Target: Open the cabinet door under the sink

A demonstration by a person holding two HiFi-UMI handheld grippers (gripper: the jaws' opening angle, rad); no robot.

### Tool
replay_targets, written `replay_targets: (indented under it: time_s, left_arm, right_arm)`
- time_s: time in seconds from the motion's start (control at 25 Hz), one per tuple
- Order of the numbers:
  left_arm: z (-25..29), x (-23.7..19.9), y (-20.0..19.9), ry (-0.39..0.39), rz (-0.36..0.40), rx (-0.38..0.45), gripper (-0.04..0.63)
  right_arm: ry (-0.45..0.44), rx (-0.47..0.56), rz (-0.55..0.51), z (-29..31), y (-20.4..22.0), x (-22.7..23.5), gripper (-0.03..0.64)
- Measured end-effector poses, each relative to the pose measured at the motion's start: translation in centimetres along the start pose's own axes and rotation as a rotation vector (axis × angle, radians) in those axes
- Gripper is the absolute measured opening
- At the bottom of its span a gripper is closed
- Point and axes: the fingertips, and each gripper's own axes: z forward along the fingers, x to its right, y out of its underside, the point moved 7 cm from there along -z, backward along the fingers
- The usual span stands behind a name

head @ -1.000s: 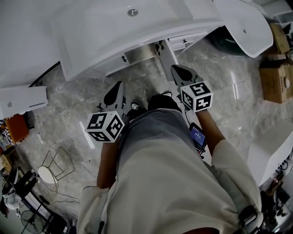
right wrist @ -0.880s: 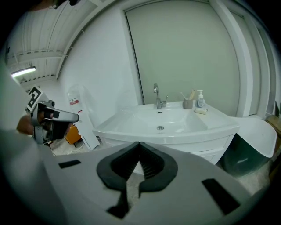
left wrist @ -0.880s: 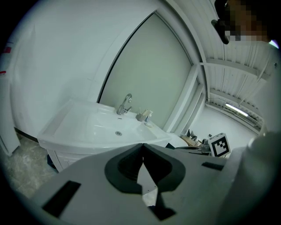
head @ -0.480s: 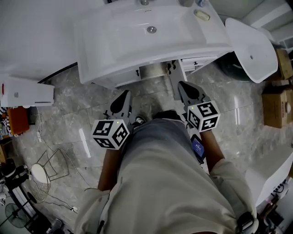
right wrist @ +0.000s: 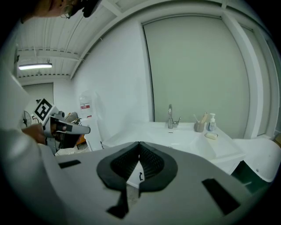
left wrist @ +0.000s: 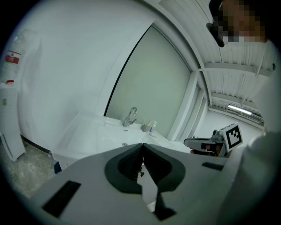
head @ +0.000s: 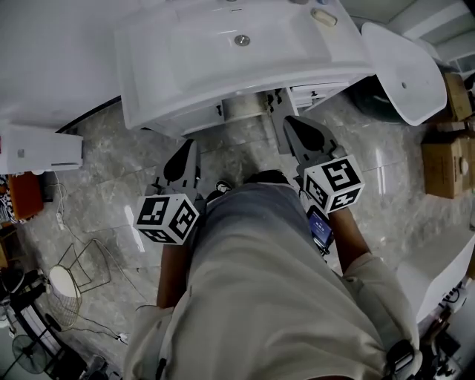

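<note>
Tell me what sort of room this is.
Most likely a bathroom: a white sink with a faucet and soap bottle on it, a vanity cabinet beneath it, and a marble-look tiled floor.

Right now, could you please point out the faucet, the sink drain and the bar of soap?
faucet (right wrist: 171, 115): right gripper view, on its upright stem.
sink drain (head: 242, 40): head view, on the metal plug.
bar of soap (head: 322, 16): head view, on its top.
</note>
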Motion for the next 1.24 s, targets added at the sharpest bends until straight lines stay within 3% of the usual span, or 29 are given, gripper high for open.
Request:
replay_targets:
  time_s: [0.32,1.24]
  left_arm:
    - [-0.8,-0.4,0.5,-0.008,-0.015,-0.011,-0.002]
    - [-4.6,-2.2,4.2,-0.026,-0.091,-0.065,-0.002]
  right_arm:
    - [-0.005,0.034,-0.014,-1.1,-1.2,-1.3,0.011]
    - [-0.019,-0.041,-0.024,-1.4,1.3,-5.3,0.011]
